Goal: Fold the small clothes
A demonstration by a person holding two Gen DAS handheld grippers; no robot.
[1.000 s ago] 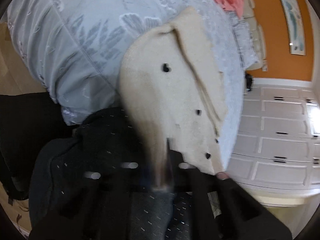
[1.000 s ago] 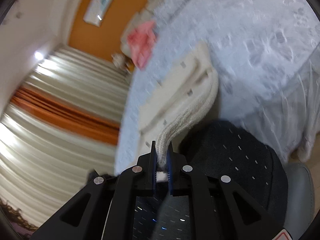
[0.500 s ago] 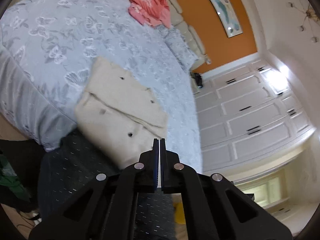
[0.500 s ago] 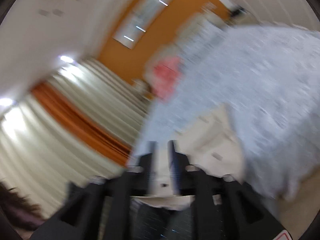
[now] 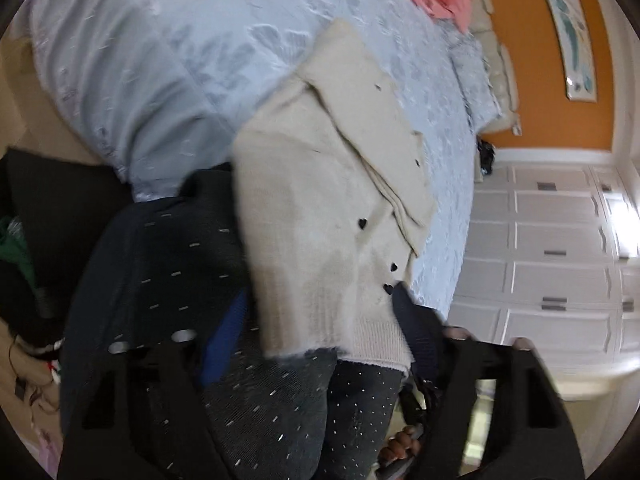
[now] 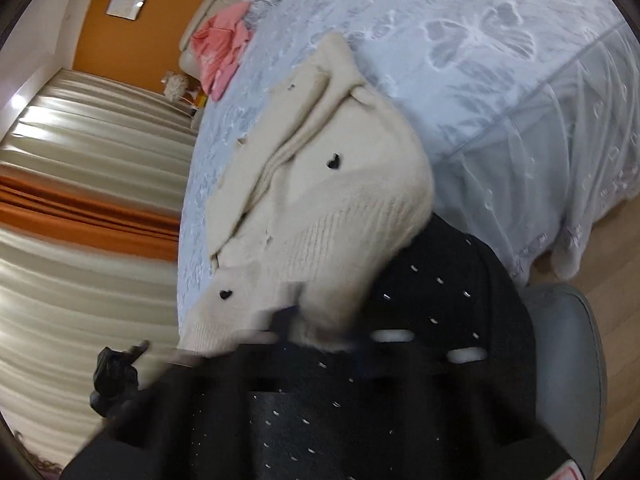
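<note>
The left hand-held gripper (image 5: 320,320), shut before, is now gaping wide around the cream ribbed-knit cardigan (image 5: 332,184); the right hand-held gripper's (image 6: 324,340) grip is blurring beyond telling.

You see a cream knit cardigan (image 5: 320,208), ribbed and fuzzy, on a smooth embroidered cloth bedspread (image 5: 160,40).

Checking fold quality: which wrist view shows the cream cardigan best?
Left wrist: the cream cardigan shows its folded flap, three heart buttons and ribbed hem, draped off the bed. Right wrist shows the same garment, with its near end blurred at the gripper.
</note>
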